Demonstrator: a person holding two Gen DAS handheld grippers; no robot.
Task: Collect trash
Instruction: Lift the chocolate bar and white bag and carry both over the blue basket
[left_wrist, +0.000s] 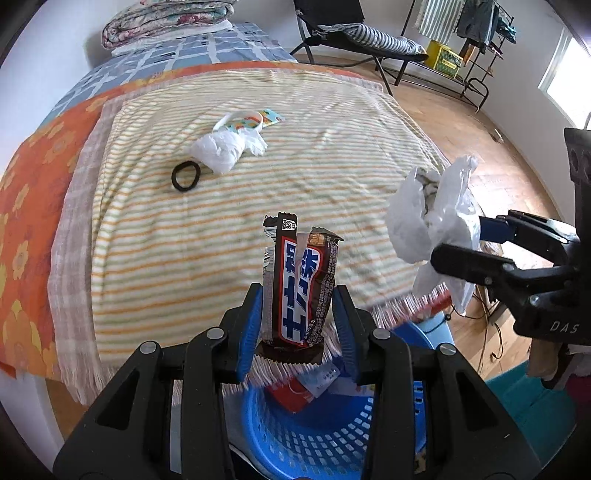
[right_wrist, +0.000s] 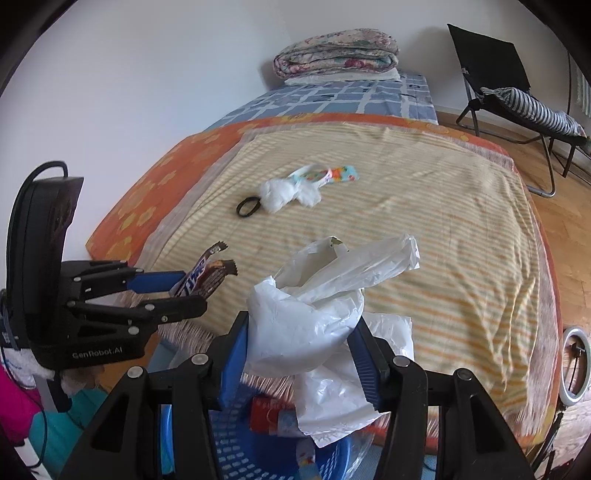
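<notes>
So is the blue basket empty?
No. The blue basket under the left gripper already holds a red wrapper; both views show it inside.

The left tool (left_wrist: 297, 314) points steeply down, its jaws clamped. The right tool (right_wrist: 299, 354) slants down beside it, also gripping.

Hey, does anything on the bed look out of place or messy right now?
Yes. A crumpled white tissue, a black hair tie and a colourful wrapper under a white ring lie scattered mid-blanket, looking like litter on the otherwise tidy bed.
</notes>
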